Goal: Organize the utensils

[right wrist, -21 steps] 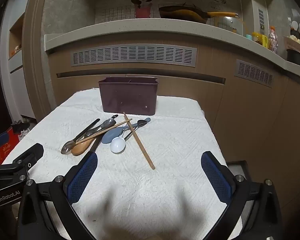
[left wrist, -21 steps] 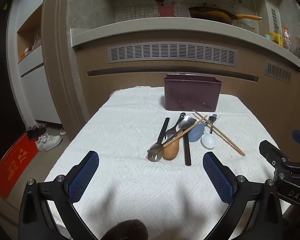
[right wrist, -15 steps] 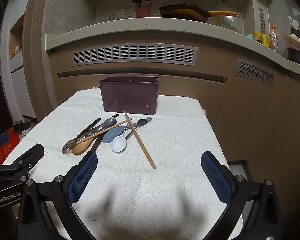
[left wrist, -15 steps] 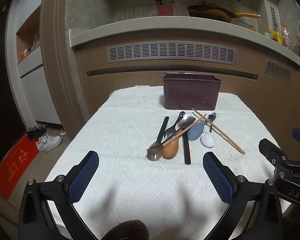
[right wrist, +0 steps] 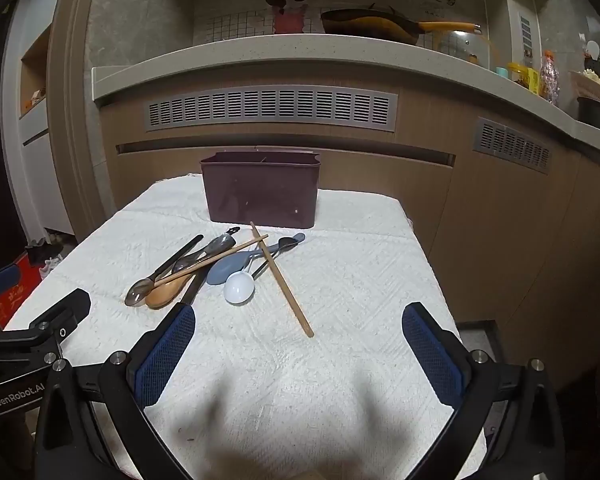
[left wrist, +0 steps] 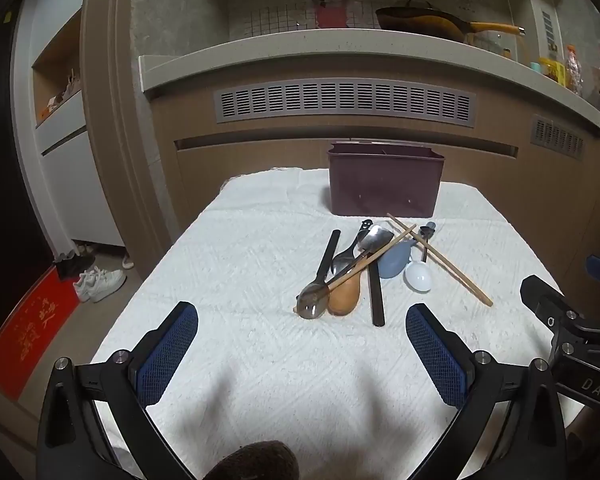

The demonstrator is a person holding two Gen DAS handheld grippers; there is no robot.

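A dark purple utensil holder (left wrist: 385, 178) (right wrist: 262, 190) stands at the far end of a table under a white cloth (left wrist: 260, 264). In front of it lies a pile of utensils: a metal spoon (left wrist: 314, 302), a brown wooden spoon (left wrist: 345, 294), a black stick-like utensil (left wrist: 376, 292), a grey-blue spoon (left wrist: 394, 262), a white spoon (left wrist: 419, 276) (right wrist: 239, 288) and two wooden chopsticks (left wrist: 440, 260) (right wrist: 282, 280). My left gripper (left wrist: 302, 354) is open and empty, short of the pile. My right gripper (right wrist: 298, 354) is open and empty, near the chopstick's tip.
A brown counter front with vents (left wrist: 344, 100) rises behind the table, with a pan (left wrist: 420, 20) on top. The floor at the left holds shoes (left wrist: 98, 282) and a red mat (left wrist: 28, 320). The table's right edge (right wrist: 432, 264) drops off.
Both gripper views have shifted only slightly. The utensils and holder have not moved. Both grippers stay open.
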